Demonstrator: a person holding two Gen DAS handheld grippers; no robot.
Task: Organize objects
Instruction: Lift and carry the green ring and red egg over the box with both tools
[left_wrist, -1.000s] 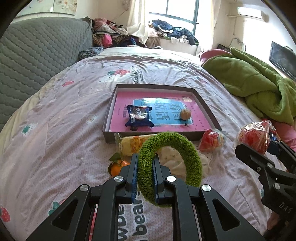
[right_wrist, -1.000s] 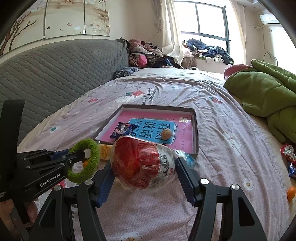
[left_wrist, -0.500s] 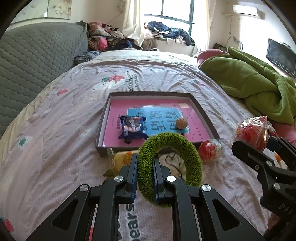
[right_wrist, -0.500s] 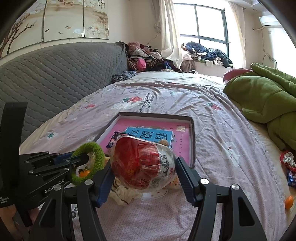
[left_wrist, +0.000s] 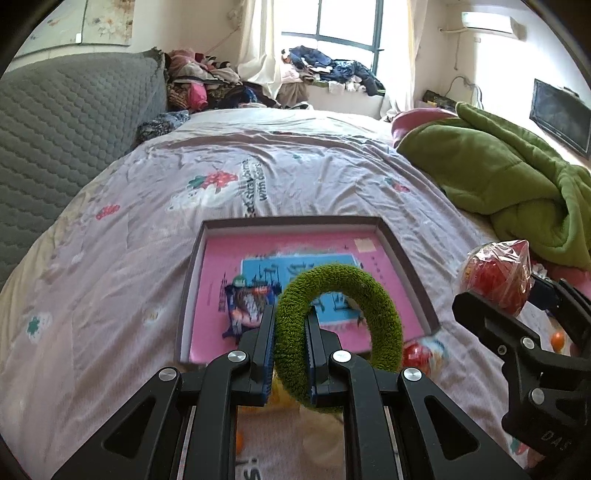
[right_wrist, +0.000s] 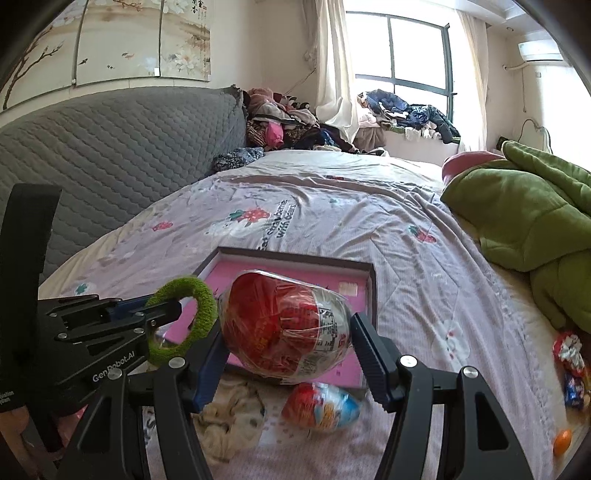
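Note:
My left gripper (left_wrist: 290, 328) is shut on a fuzzy green ring (left_wrist: 373, 291) and holds it above the near edge of a shallow brown box (left_wrist: 406, 258) with a pink and blue liner. A blue snack packet (left_wrist: 245, 302) lies in the box. My right gripper (right_wrist: 288, 343) is shut on a large red egg wrapped in clear film (right_wrist: 284, 325), held above the box's near right corner (right_wrist: 371, 295). The ring also shows in the right wrist view (right_wrist: 201, 306), and the egg in the left wrist view (left_wrist: 496, 277).
A smaller wrapped egg (right_wrist: 321, 406) and a crumpled cloth (right_wrist: 232, 421) lie on the bedspread in front of the box. A green blanket (left_wrist: 509, 184) is heaped at right. Candy wrappers (right_wrist: 570, 362) and a small orange thing (right_wrist: 563, 439) lie at far right. A grey headboard (right_wrist: 110, 162) stands at left.
Both grippers have risen and moved forward with their loads. The ring now hangs over the box's near edge, and the egg is above its near right corner.

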